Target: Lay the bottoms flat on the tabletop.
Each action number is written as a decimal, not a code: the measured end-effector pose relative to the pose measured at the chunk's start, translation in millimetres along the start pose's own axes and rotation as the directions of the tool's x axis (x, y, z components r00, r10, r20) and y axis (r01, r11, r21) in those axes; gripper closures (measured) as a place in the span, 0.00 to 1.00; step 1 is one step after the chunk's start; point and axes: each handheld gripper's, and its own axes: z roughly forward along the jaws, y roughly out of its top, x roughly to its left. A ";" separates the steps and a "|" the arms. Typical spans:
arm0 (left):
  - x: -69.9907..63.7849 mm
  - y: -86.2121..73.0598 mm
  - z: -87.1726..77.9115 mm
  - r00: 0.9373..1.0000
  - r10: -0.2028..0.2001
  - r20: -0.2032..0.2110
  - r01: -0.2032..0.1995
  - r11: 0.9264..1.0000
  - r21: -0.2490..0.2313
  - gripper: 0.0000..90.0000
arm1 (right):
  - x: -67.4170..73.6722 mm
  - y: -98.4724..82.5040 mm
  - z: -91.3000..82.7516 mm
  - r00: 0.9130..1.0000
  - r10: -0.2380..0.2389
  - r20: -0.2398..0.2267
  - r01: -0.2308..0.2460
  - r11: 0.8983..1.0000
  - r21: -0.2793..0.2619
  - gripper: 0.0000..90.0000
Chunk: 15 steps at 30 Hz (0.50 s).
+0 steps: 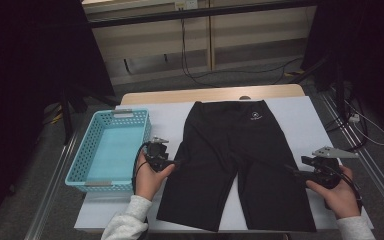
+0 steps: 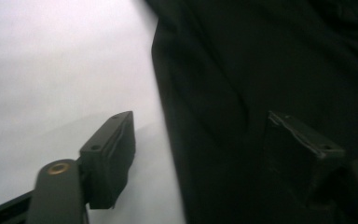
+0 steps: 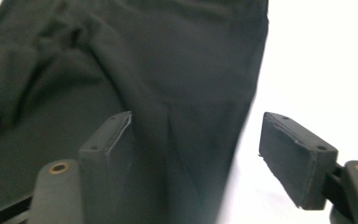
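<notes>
Fingers of both grippers gape over black shorts on white sheet; grey floor.

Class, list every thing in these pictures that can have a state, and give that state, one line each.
black shorts: spread flat on the white sheet, unfolded, waistband at the far end.
blue basket: upright, nothing in it.
left gripper: open, jaws astride the shorts' left edge, not pinching.
right gripper: open, jaws astride the shorts' right edge, not pinching.
white sheet: lying flat over the table.
</notes>
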 end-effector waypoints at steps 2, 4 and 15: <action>-1.6 -3.4 -3.9 1.000 0.011 0.007 -0.011 1.000 -0.007 0.23 | 4.1 2.2 1.7 1.000 -0.002 -0.013 0.002 1.000 -0.003 0.26; -6.0 -8.4 -5.9 0.999 0.030 0.019 -0.030 1.000 -0.007 0.20 | 8.5 3.7 4.3 1.000 -0.020 -0.019 0.020 1.000 0.000 0.26; -9.0 -21.8 -11.0 0.995 0.091 0.029 -0.092 0.995 0.039 0.16 | 24.3 11.0 6.7 0.999 -0.038 -0.034 0.037 0.998 -0.042 0.19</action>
